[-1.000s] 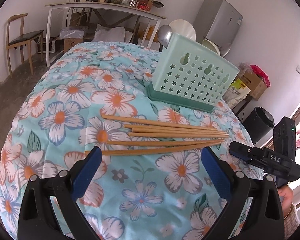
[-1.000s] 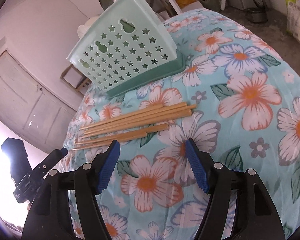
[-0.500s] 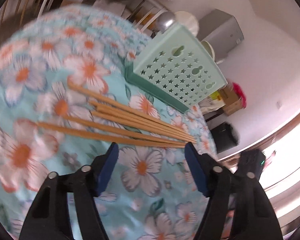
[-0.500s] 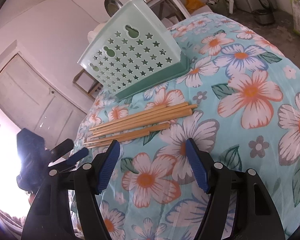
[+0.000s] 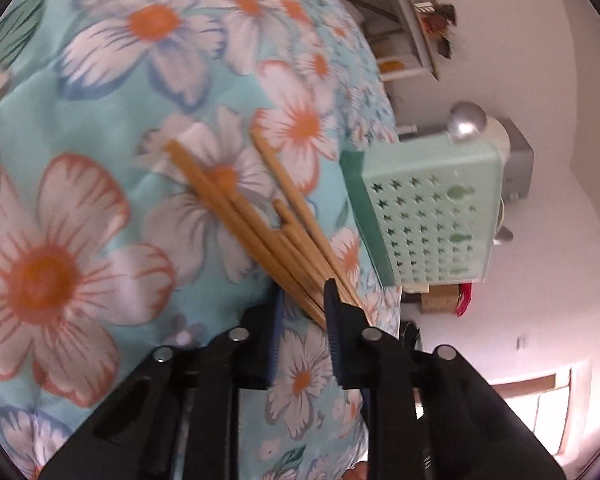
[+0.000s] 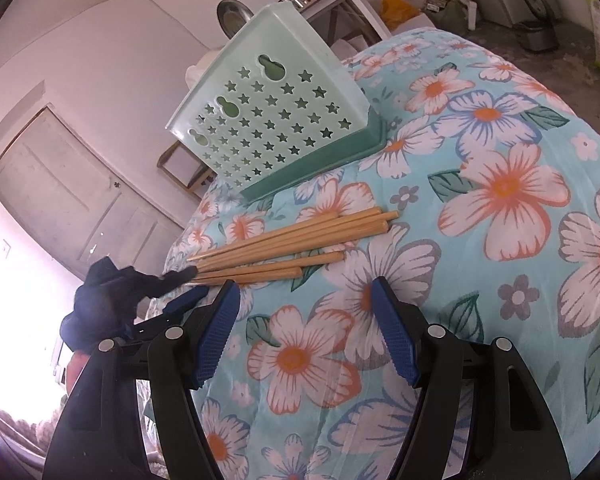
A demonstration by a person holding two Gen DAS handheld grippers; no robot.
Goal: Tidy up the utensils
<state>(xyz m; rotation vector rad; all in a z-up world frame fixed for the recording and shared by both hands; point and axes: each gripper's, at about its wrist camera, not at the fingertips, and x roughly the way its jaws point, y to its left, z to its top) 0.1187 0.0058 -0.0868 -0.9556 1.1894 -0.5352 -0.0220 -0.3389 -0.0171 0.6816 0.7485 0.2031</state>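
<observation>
Chopsticks lie in a loose bundle on the flowered cloth, just in front of the mint-green basket with star-shaped holes, which stands on its darker green tray. In the right wrist view we count about six wooden sticks, their thick ends toward the right and their thin ends toward the left.

At those thin ends we see the left gripper. Its jaws are closing, and the tips of the chopsticks are between the two blue pads (in the left wrist view the sticks run from the gap up and to the left across the cloth). The gap is already narrow, and the right pad seems to touch the sticks, but we cannot tell if both pads press them. This view is rolled, so the basket appears on its side at the right, with a round metal thing behind its upper edge.

We hold the right gripper above the cloth, near the middle of the bundle but apart from it. Its jaws stand wide, with only cloth between them.
</observation>
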